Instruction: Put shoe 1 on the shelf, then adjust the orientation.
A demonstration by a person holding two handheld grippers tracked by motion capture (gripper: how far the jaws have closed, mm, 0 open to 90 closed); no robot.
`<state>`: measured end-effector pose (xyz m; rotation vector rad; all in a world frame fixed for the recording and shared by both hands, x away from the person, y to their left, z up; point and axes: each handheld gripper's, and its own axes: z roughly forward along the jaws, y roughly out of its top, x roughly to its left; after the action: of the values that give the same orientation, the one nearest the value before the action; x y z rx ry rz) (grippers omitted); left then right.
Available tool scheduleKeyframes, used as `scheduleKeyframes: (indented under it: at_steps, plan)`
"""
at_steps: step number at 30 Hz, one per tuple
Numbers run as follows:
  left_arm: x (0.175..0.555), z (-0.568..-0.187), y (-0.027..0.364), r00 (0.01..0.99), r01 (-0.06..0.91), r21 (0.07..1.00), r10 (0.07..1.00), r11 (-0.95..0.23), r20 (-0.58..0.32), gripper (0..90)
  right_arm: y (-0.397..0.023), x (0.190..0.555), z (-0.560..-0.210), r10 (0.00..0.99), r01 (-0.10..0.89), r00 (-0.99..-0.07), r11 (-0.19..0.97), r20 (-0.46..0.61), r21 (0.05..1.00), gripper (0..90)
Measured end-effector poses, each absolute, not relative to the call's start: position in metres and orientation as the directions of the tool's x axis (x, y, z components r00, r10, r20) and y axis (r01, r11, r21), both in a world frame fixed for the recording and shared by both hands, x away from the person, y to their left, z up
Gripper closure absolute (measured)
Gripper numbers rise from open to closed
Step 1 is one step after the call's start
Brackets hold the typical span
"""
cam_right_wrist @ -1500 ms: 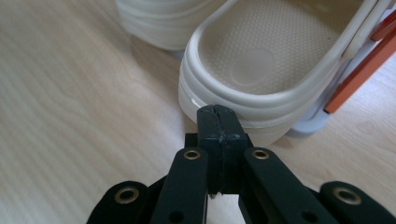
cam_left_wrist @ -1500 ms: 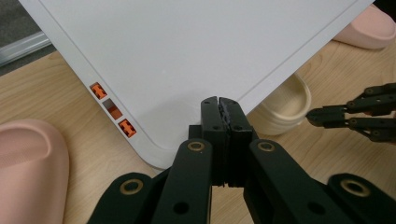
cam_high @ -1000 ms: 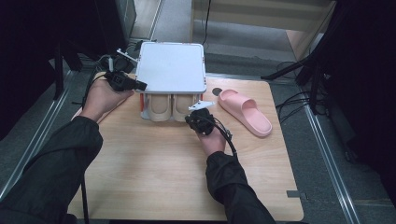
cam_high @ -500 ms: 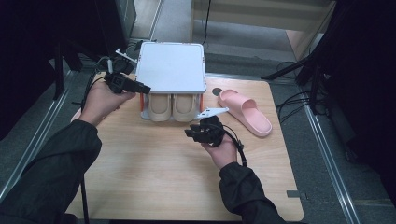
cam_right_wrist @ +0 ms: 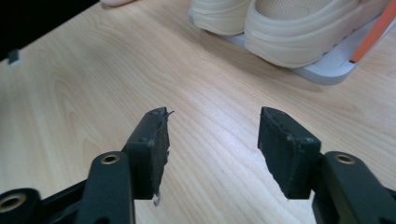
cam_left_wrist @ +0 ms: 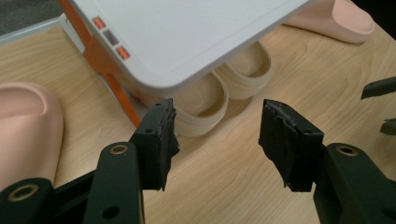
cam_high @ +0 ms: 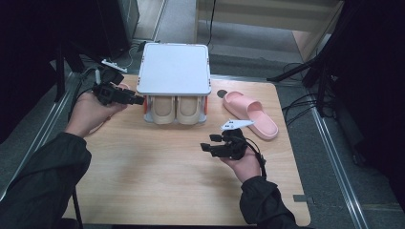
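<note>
A white two-level rack [cam_high: 174,67] with orange posts stands at the table's far middle, with a pair of beige slippers [cam_high: 176,109] under its top. One pink slipper [cam_high: 250,114] lies to its right; another pink slipper [cam_left_wrist: 25,126] lies to its left. My left gripper [cam_high: 139,100] hovers at the rack's left front corner. Its jaws have just been opening and are empty, aimed at the beige slippers [cam_left_wrist: 210,100]. My right gripper [cam_high: 207,143] is over bare wood in front of the rack, pointing left. Its jaws have also just been opening, with nothing between them.
The wooden table [cam_high: 157,186] has broad free room in front of the rack. A small dark round mark [cam_high: 221,93] sits near the right pink slipper. Cables and dark stands [cam_high: 315,81] crowd the floor to the right, and metal rails run along both sides.
My right gripper pulled back from the rack's front toward the near right and its jaws spread apart. The left gripper drew slightly away from the rack's left side and opened too.
</note>
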<state>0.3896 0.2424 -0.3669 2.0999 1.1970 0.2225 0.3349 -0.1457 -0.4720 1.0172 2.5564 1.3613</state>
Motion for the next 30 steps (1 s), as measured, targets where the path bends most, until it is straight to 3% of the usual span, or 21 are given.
scheduleKeyframes:
  at_steps: [14, 19, 30]
  plan:
    - [0.375, -0.412, 0.276, 0.512, 0.721, 0.631, 0.834, -0.287, -0.206, 49.1, -0.171, 0.325, -0.463, 0.622, 0.525, -0.749, 0.345, 0.229, 0.779, 42.9]
    - [0.372, -0.424, 0.287, 0.505, 0.713, 0.635, 0.846, -0.298, -0.17, 50.6, -0.175, 0.325, -0.466, 0.619, 0.526, -0.754, 0.367, 0.22, 0.767, 43.0]
    - [0.385, -0.449, 0.33, 0.407, 0.764, 0.611, 0.89, -0.207, -0.207, 52.2, -0.175, 0.328, -0.468, 0.604, 0.523, -0.766, 0.384, 0.222, 0.761, 43.0]
